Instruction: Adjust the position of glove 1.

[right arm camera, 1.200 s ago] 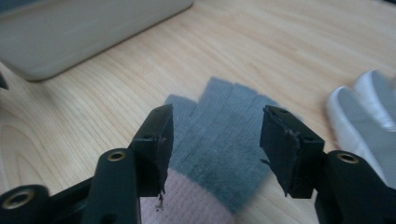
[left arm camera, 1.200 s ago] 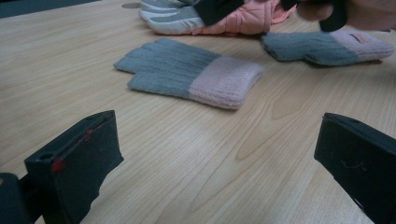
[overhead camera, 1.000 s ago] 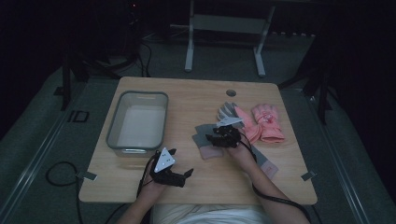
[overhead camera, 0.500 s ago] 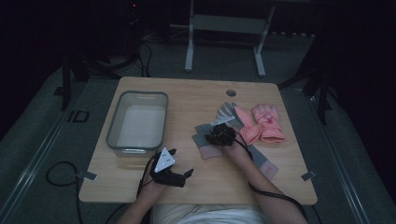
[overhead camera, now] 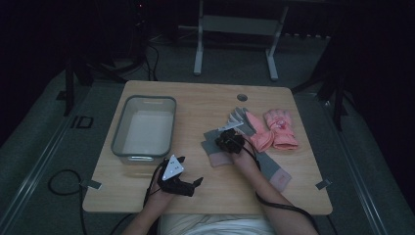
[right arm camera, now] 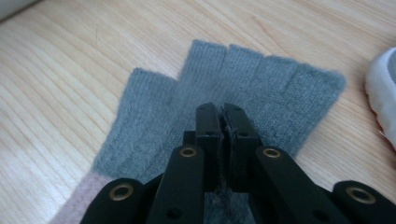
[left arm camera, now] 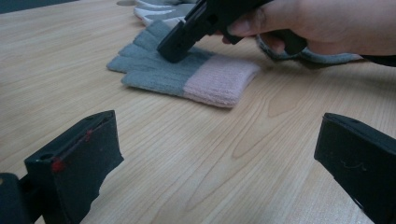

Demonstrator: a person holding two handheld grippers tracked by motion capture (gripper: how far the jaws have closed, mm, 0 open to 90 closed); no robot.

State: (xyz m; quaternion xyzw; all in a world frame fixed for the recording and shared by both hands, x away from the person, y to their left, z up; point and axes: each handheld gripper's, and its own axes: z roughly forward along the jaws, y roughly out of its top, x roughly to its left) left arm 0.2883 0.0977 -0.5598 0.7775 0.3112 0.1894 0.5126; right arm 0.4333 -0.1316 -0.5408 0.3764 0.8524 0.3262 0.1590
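Counter (overhead camera: 205, 98): light wood, seen from above; the person sits at its 6 o'clock edge.
Grey glove (overhead camera: 215, 147): it lies flat near the middle of the counter, knitted, with a pale pink cuff (left arm camera: 219, 84). In the right gripper view its short fingers (right arm camera: 261, 79) point to 12 o'clock.
Right tongs (overhead camera: 228, 142): they are on the grey glove, pressed together, and a fold of the grey knit (right arm camera: 225, 135) is pinched between the two jaws. In the left gripper view the tip (left arm camera: 180, 44) touches the glove just beside the pink cuff.
Right hand (overhead camera: 243, 157): it holds the tongs from the 5 o'clock side.
Left tongs (overhead camera: 188, 182): they are low over bare wood at about 7 o'clock from the grey glove, well apart from it. The jaws are spread wide and hold nothing.
Second grey glove (overhead camera: 271, 169): at 4 o'clock from the first one, partly under the right forearm.
Pink gloves (overhead camera: 274, 129): two, side by side, at 2 o'clock from the grey glove.
Clear bin (overhead camera: 122, 132): at 9 o'clock on the counter; I see nothing inside it.
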